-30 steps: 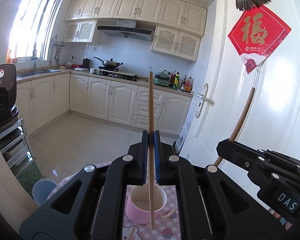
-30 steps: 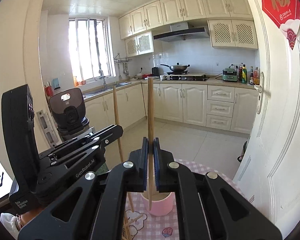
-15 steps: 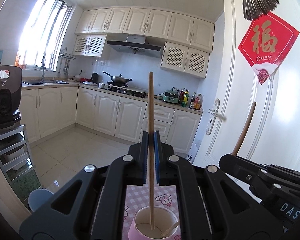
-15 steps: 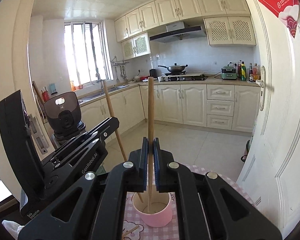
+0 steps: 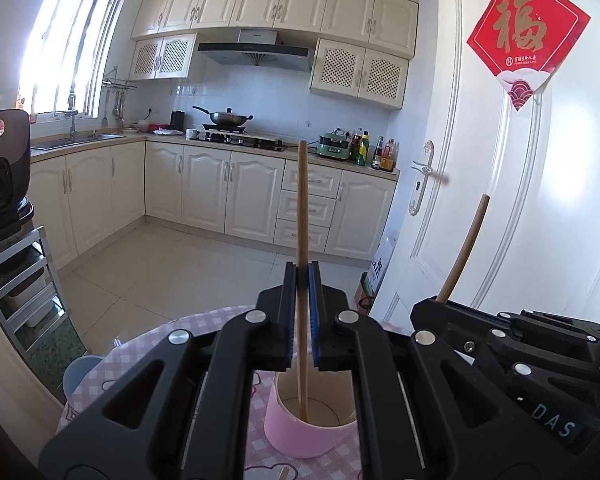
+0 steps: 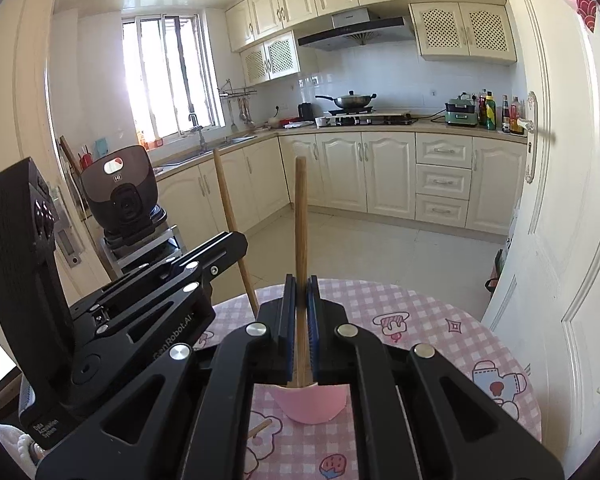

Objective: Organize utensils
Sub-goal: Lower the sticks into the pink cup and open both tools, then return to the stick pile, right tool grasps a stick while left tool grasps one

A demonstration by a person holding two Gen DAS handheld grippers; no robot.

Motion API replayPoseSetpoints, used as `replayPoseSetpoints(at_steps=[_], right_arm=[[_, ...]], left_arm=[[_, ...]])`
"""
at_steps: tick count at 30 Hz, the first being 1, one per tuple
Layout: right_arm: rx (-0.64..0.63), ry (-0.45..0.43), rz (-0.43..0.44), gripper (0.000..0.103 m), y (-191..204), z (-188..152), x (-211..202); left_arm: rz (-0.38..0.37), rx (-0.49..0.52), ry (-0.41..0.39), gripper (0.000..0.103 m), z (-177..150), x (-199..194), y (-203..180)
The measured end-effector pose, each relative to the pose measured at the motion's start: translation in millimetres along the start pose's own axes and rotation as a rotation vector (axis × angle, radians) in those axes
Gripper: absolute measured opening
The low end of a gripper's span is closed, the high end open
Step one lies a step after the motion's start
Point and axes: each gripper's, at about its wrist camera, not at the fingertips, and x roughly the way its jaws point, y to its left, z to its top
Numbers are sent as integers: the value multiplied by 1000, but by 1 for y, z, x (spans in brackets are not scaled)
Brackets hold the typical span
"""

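We clamp one slim wooden chopstick (image 5: 302,216) upright in each gripper (image 5: 302,316), tips below our fingers, to stand them in the pink cylindrical cup (image 5: 296,430).

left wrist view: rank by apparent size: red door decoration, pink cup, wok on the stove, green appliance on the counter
As they look in the left wrist view:
1. Red door decoration
2. Pink cup, partly hidden by the fingers; it sits nearest the camera, which inflates it
3. Wok
4. Green appliance; close to the wok in size, so that order is unsure

Cup (image 5: 312,432) on table (image 6: 420,320); two chopsticks (image 5: 302,208) upright above it (tips inside).
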Motion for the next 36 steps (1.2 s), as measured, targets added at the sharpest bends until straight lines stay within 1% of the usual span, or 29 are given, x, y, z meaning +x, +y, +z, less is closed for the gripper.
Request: replayPoseSetpoints(at_steps=[2,3,5,6,7,9,12,13,15,17,18,19,20,21,23,26,28,31,36], right_arm=[[8,16,-5,4,-3,-3,2],[13,28,-5,4,-4,-5,4],[26,41,-7,5,-6,-7,6],[31,45,-8,6,-7,-9,5],[37,49,-8,6,-8,-10,5],[45,48,-12,6,-8,-12,3],[51,51,-13,7,-8,-14,1],[51,48,-15,7,-7,-14,-2],[51,41,-17,12,-5,-13,-6],[48,37,-21,19,-4,-14,-11],[47,35,-23,26,-3,-14,-13],[49,31,-30,40,-3,-14,-16],[55,25,-36,46,-3,-15,-18],[61,14,-41,49,-3,-16,-23],[64,9,-41,50,-3,-19,-28],[63,13,-48,52,-1,-23,-35],[60,16,-47,54,0,-28,-40],[59,25,-48,55,4,-36,-45],[62,69,-36,56,10,-56,-45]], left_arm=[[-3,-3,11,7,-3,-1,0],[1,0,16,9,-4,-1,0],[5,13,26,27,-6,-2,-1],[15,20,28,54,-7,-4,-2],[30,27,13,59,-9,-8,-3],[31,54,4,60,-10,-13,-5],[39,54,16,60,-8,-18,-3],[40,48,16,64,-8,-20,-1],[49,43,22,71,-7,-25,1],[55,45,23,72,-7,-32,3],[62,46,34,73,-7,-35,4],[71,43,44,74,-7,-38,6],[74,38,51,75,-8,-41,8],[71,35,58,79,-8,-45,10],[68,32,66,80,-10,-53,13],[93,64,83,81,-14,-67,14],[97,82,107,82,-18,-74,16],[105,107,152,82,-26,-85,21],[124,127,236,82,-43,-92,33]])
